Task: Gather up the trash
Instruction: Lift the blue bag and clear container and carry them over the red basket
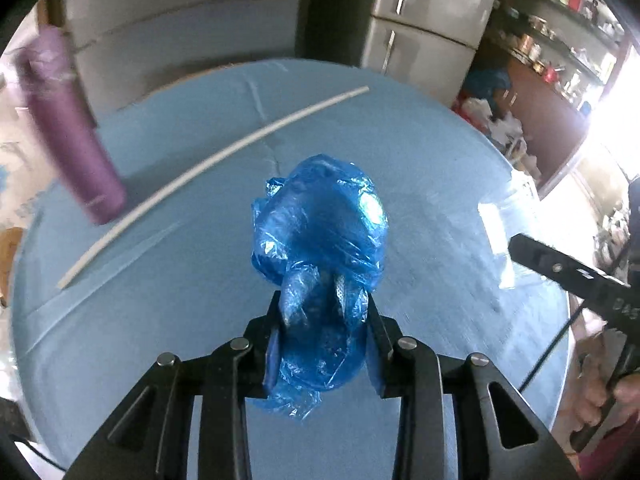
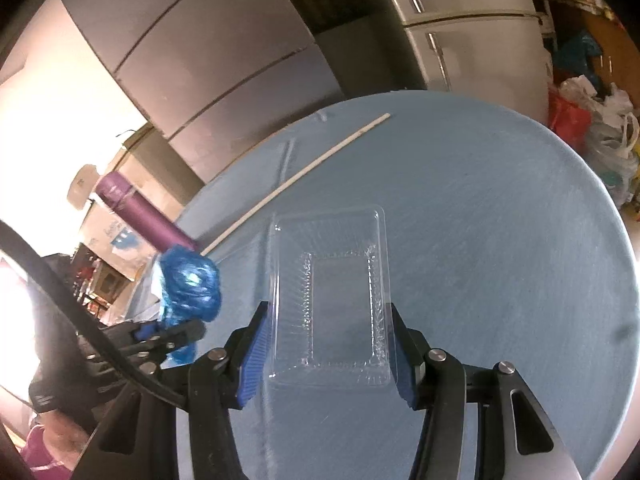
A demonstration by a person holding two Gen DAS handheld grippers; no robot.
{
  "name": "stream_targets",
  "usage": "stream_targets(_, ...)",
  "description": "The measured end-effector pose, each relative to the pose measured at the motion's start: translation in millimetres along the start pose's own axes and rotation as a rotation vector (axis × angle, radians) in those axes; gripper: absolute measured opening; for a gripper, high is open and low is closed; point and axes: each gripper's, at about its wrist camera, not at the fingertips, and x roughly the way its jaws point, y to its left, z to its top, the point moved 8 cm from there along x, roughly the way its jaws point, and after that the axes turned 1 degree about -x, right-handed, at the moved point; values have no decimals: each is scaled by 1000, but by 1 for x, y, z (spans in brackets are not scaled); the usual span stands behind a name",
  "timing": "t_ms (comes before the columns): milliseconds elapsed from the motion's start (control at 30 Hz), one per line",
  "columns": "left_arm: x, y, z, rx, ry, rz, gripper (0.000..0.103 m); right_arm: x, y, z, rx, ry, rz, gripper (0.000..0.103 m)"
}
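A crumpled blue plastic bag (image 1: pixel 320 220) is pinched at its lower end by my left gripper (image 1: pixel 323 304), which is shut on it and holds it above the round blue table (image 1: pixel 440 152). In the right wrist view the same blue bag (image 2: pixel 192 280) shows at the left, with the left gripper (image 2: pixel 172 332) beneath it. My right gripper (image 2: pixel 328 312) is shut on a clear rectangular plastic tray (image 2: pixel 332 280), with its blue pads against the tray's two long sides. The tray juts forward over the table. The right gripper's black body (image 1: pixel 560 268) enters the left wrist view from the right.
A tall purple bottle (image 1: pixel 76 132) stands at the table's left edge. A long thin white stick (image 1: pixel 208 164) lies across the far half of the table. Behind the table stands a grey fridge (image 1: pixel 424 12). Filled plastic bags (image 2: pixel 600 132) lie on the floor at the right.
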Motion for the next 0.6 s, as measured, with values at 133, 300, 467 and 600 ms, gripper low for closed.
stream_targets(133, -50, 1, -16, -2, -60, 80, 36, -13, 22, -14, -21, -6, 41, 57)
stream_targets(300, -113, 14, -57, -56, -95, 193, 36, -32, 60, -32, -79, -13, 103, 57)
stream_targets(467, -167, 26, -94, -70, -169, 330, 36, -56, 103, -55, -140, -19, 170, 57)
stream_targets(600, -204, 41, -120, -89, -215, 404, 36, -67, 139, -78, -195, -4, 211, 57)
